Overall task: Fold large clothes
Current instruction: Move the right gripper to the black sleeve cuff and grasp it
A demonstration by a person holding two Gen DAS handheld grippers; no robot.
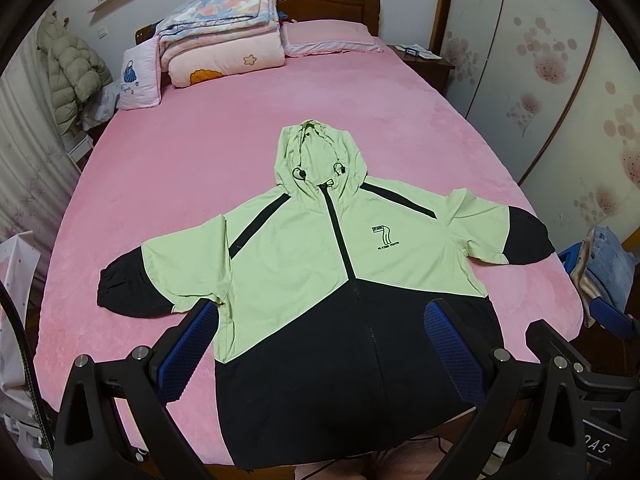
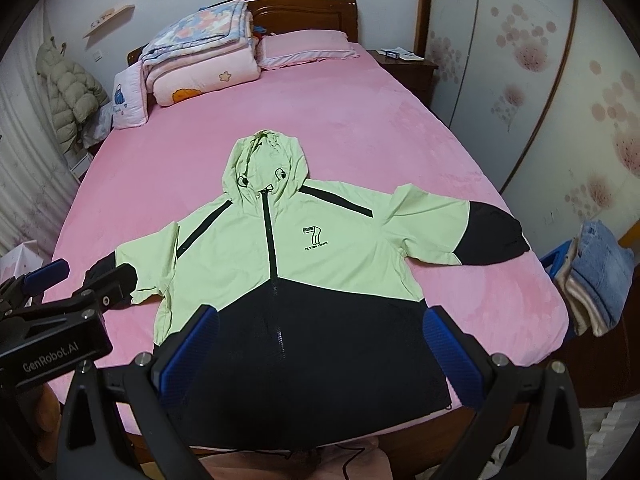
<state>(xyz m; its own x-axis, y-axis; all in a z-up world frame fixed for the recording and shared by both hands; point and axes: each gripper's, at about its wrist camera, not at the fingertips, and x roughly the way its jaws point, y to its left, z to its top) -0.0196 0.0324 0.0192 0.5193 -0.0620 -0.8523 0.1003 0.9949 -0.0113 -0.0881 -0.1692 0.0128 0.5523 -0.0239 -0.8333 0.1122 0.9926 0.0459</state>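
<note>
A light green and black hooded jacket (image 1: 320,264) lies flat and face up on the pink bed (image 1: 200,168), zipper shut, both sleeves spread out, hood pointing to the headboard. It also shows in the right wrist view (image 2: 288,272). My left gripper (image 1: 320,344) is open and empty, held above the jacket's black hem. My right gripper (image 2: 320,348) is open and empty, also above the hem. The left gripper's body (image 2: 60,320) shows at the left of the right wrist view; the right gripper's body (image 1: 592,368) shows at the right of the left wrist view.
Folded quilts (image 1: 224,36) and pillows (image 1: 332,36) lie at the head of the bed. A nightstand (image 1: 428,64) and wardrobe doors (image 1: 560,80) stand on the right. Folded jeans (image 2: 600,272) sit on a stool by the right edge. A puffy coat (image 1: 72,68) hangs at left.
</note>
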